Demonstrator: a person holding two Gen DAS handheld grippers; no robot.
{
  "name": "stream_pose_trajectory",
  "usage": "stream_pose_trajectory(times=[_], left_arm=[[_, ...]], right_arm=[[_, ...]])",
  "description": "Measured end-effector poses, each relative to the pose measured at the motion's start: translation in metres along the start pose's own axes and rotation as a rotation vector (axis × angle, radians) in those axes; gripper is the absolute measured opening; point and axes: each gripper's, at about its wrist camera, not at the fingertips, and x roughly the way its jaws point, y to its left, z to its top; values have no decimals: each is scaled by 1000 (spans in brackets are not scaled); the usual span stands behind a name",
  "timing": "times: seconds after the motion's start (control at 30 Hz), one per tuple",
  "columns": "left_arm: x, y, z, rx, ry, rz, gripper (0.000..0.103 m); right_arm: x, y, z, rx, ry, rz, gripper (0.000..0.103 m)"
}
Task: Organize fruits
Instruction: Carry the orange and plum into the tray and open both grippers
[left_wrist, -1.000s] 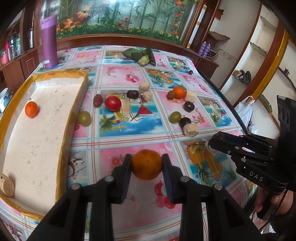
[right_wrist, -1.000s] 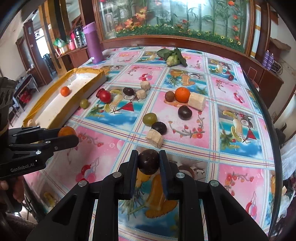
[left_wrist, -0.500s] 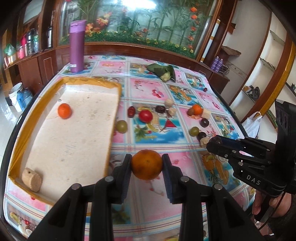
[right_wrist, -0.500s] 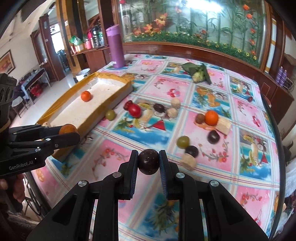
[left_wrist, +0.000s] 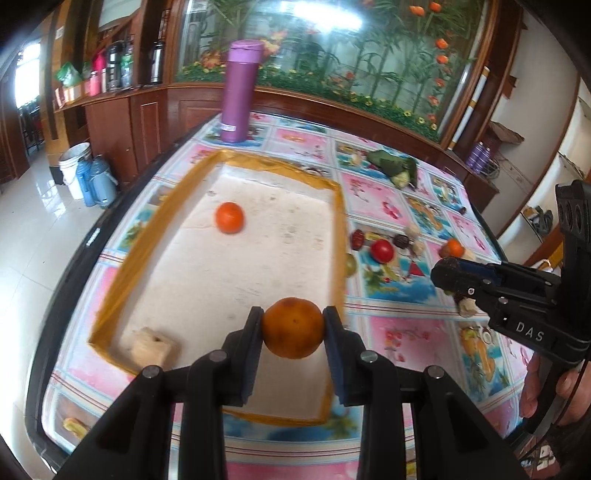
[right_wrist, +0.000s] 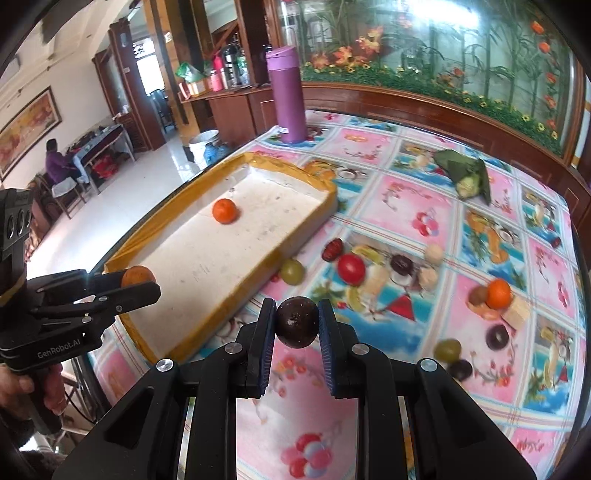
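My left gripper (left_wrist: 293, 326) jaws clamped on orange (left_wrist: 293, 328) over tray (left_wrist: 338, 236); right gripper (right_wrist: 297, 321) jaws clamped on dark fruit (right_wrist: 297, 322) at tray's 4 o'clock. Risk, I judged: round fruit rolling over low rim.

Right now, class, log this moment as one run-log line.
left gripper: holds round orange fruit above yellow-rimmed white tray | right gripper: holds dark round fruit

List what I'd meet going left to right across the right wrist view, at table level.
Left claw with orange → tray → green grape → tomato → small orange.
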Motion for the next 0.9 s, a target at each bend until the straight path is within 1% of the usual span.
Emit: stream_pose_trajectory(times=[0.2,0.37,0.53,0.67,0.9], left_arm=[[2,36,9,-42,-9,57,35],[12,57,19,-68,3,85,35],[33,64,31,-66,27,99,35],[49,67,39,-61,52,102,35],[73,73,51,-61,90,110,35]], right_arm=[[22,20,28,-40,3,36,22],[51,37,51,-71,25,69,22],[87,49,66,-98,66,77,22],[112,51,71,-107,97,82,22],[141,50,76,-127,138,81,22]])
